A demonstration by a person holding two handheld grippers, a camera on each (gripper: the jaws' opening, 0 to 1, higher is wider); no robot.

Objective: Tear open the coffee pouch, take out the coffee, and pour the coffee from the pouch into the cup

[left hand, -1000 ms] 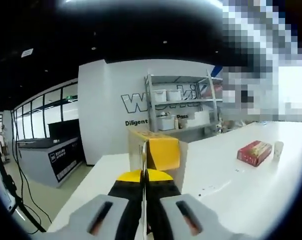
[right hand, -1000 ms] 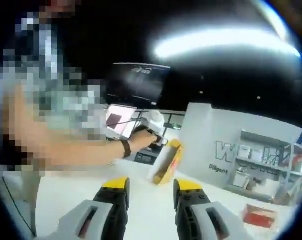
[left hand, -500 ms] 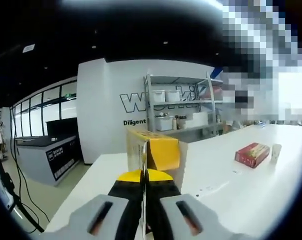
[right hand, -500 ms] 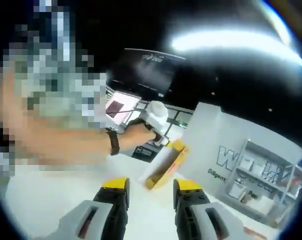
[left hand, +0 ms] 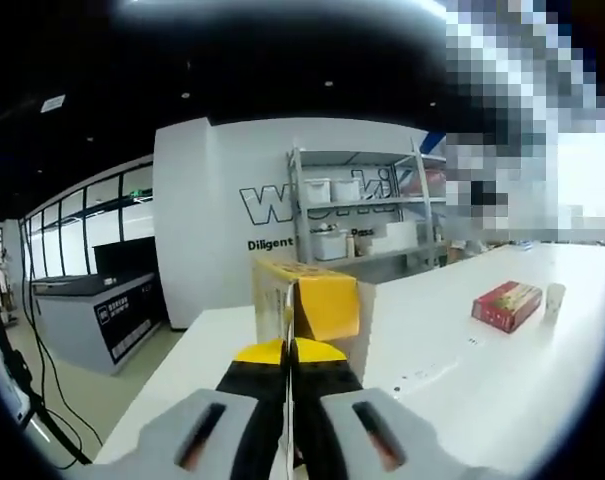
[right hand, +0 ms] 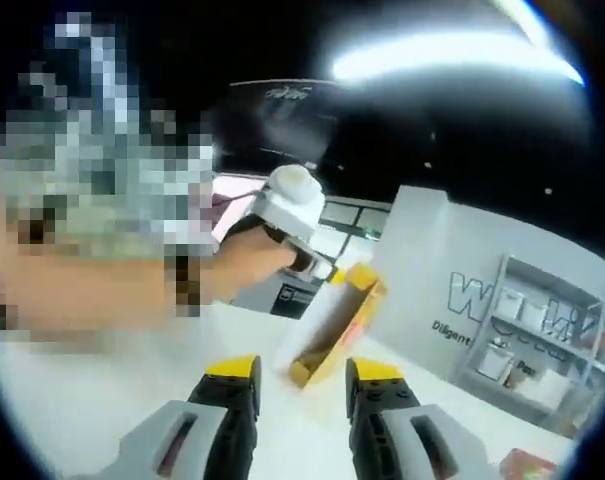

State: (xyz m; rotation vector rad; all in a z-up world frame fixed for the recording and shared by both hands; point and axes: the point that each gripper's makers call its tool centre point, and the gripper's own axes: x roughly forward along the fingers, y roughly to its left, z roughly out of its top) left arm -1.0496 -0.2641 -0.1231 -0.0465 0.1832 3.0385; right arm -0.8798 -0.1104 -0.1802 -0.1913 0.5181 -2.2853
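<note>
Pouch held up, tear not yet started.

Seen in the left gripper view: left tool (left hand: 290,352) pressed together on the lower edge of the yellow pouch (left hand: 312,303), holding it upright above the white surface (left hand: 452,350); well to the right of the pouch, red box (left hand: 508,304) lying flat, with the small pale cup (left hand: 555,300) just beside it on its far right. Seen in the right gripper view: same pouch (right hand: 334,330) tilted, gripped from the upper left by the other tool in a hand (right hand: 244,258); right tool (right hand: 302,372) spread and holding nothing, just below the pouch. Likely step in hand: bringing the free tool to the pouch. Next move probably calls for pinching the top edge with the right tool, then pulling sideways against the left grip.
</note>
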